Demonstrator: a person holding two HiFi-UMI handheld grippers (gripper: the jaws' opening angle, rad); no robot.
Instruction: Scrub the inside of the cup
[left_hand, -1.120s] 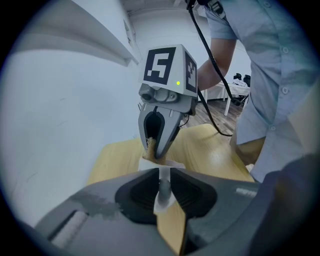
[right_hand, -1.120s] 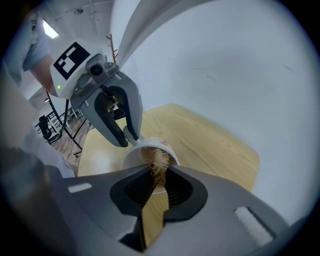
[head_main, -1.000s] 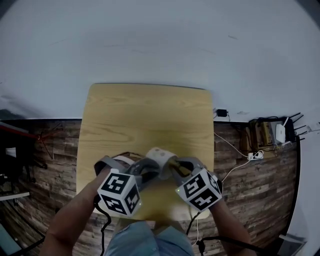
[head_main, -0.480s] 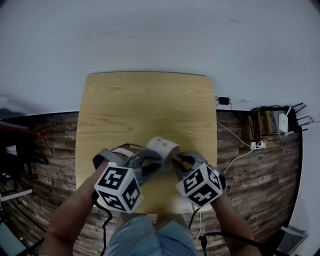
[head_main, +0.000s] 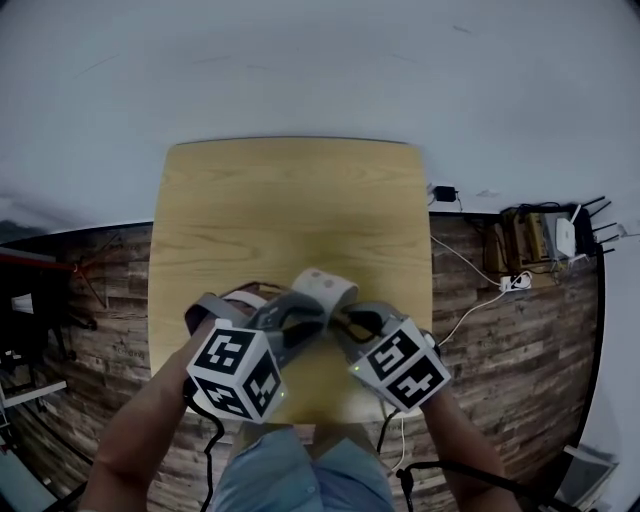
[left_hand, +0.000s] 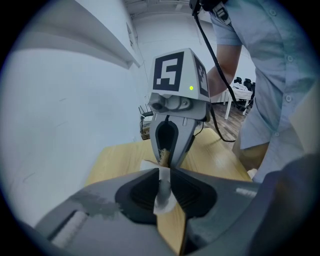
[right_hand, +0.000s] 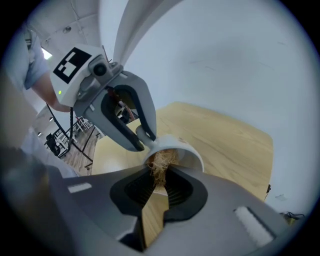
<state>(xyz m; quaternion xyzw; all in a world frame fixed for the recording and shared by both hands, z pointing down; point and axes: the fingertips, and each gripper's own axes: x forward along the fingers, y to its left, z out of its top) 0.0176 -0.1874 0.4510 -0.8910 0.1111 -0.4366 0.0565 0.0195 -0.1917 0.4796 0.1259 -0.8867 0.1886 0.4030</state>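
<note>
Wooden table (head_main: 280, 200), gripper views reveal scrubber (right_hand: 159, 163) inside cup (right_hand: 185, 149), right claw (right_hand: 160, 176) clamping

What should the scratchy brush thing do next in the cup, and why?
Probably push the scrubber a bit deeper into the cup and twist it. The right gripper pinches the tan fibres right at the cup's mouth, and the left gripper clamps the cup's wall, so it looks steady.
</note>
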